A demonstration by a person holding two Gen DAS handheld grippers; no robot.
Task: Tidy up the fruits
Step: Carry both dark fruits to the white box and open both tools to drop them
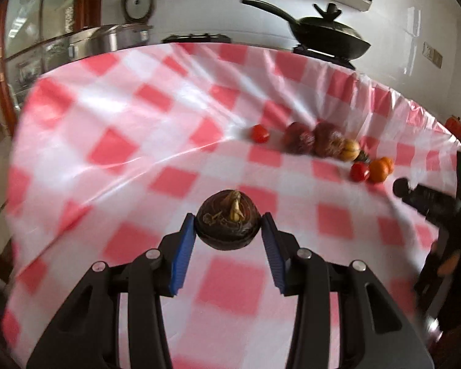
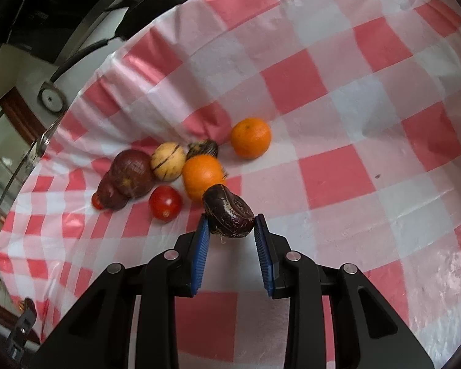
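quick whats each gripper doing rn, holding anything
Left gripper: closed on a dark round water chestnut, held above the checked cloth.
Right gripper: closed on another dark chestnut, near the fruit pile.

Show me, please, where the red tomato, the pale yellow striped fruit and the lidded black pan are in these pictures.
red tomato point(image 2: 165, 203): right wrist view, middle of its skin.
pale yellow striped fruit point(image 2: 168, 161): right wrist view, centre of its face.
lidded black pan point(image 1: 330, 35): left wrist view, on the lid's dome.
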